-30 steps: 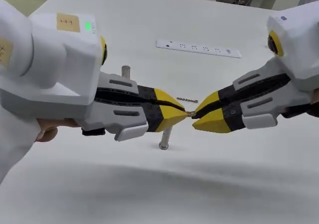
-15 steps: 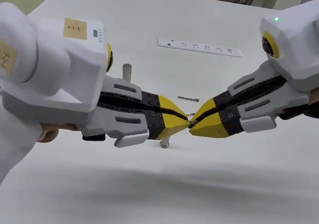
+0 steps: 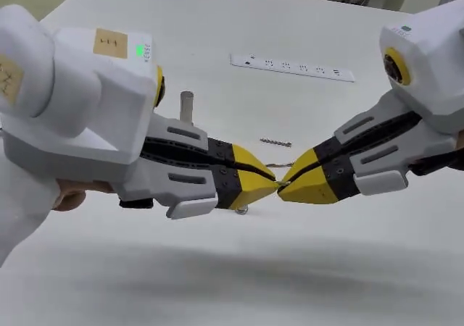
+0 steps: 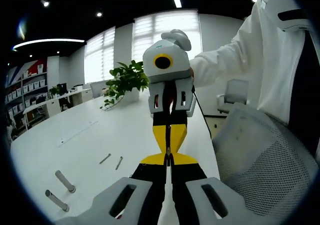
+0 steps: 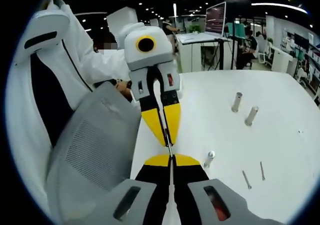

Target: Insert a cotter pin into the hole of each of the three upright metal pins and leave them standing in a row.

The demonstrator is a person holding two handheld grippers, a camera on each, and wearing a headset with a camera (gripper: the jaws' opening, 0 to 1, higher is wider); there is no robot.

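Observation:
My left gripper (image 3: 276,186) and right gripper (image 3: 282,187) meet tip to tip above the white table (image 3: 217,268). Both are shut, with a thin cotter pin (image 5: 168,141) bridging their tips. One upright metal pin (image 3: 186,106) stands behind the left gripper. Another metal pin (image 3: 241,209) peeks out beneath the left jaws. In the right gripper view three metal pins (image 5: 237,102) (image 5: 251,115) (image 5: 209,159) stand on the table. Two loose cotter pins (image 3: 275,143) (image 3: 278,165) lie just behind the tips, also seen as cotter pins (image 4: 105,158) (image 4: 119,162) in the left gripper view.
A white power strip (image 3: 293,69) lies at the far side of the table. A potted plant (image 4: 125,80) stands at the table's end. A grey mesh chair (image 4: 260,155) is by the table's edge, beside a person in a white coat (image 4: 260,60).
Both grippers have sunk a little with their tips still together. They now cover most of the near metal pin.

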